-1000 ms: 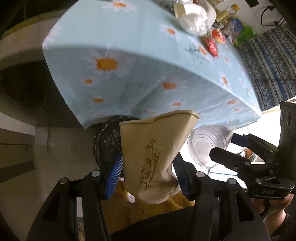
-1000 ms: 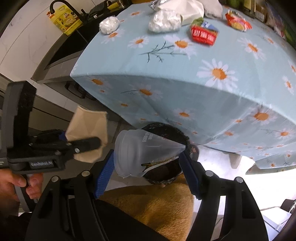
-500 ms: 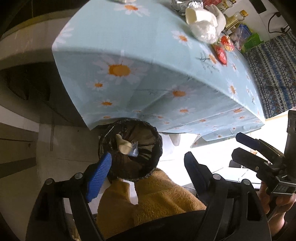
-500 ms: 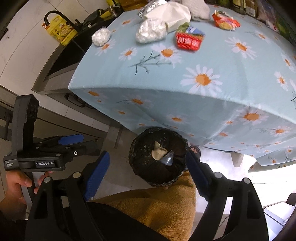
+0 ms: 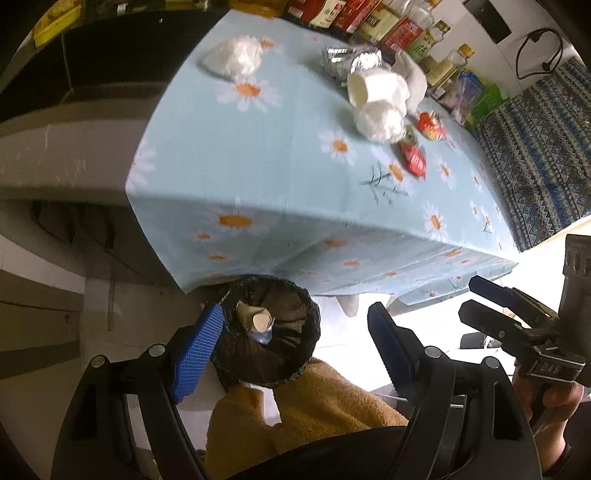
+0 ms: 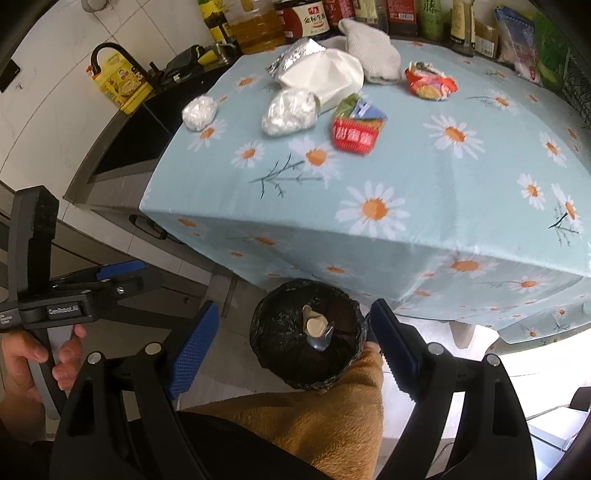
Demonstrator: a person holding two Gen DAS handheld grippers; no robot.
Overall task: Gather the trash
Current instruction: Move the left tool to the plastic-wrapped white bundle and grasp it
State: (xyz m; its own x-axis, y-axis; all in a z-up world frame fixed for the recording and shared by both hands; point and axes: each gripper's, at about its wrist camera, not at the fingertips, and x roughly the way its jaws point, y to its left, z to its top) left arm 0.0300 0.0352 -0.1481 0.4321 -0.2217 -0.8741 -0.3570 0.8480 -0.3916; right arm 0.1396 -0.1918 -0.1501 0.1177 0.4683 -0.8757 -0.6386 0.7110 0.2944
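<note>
A black-lined trash bin (image 5: pixel 275 334) stands on the floor below the table edge; it also shows in the right wrist view (image 6: pixel 306 339). A beige paper cup (image 5: pixel 255 319) and a clear plastic cup (image 6: pixel 321 341) lie inside it. My left gripper (image 5: pixel 295 332) is open and empty above the bin. My right gripper (image 6: pixel 291 332) is open and empty above the bin too. On the daisy tablecloth (image 6: pixel 406 177) lie two white crumpled bags (image 6: pixel 290 112), a white paper container (image 6: pixel 325 79), foil (image 6: pixel 295 59), and red snack wrappers (image 6: pixel 356 133).
Bottles and jars (image 6: pixel 306 18) line the table's far edge. A dark counter with a yellow oil jug (image 6: pixel 118 86) stands at the left. A patterned blue cloth (image 5: pixel 535 147) hangs at the right. My yellow-brown clothing (image 6: pixel 325 417) fills the foreground.
Both grippers opened and dropped the beige paper cup and the clear plastic cup into the bin, then rose, bringing more of the tabletop into view.
</note>
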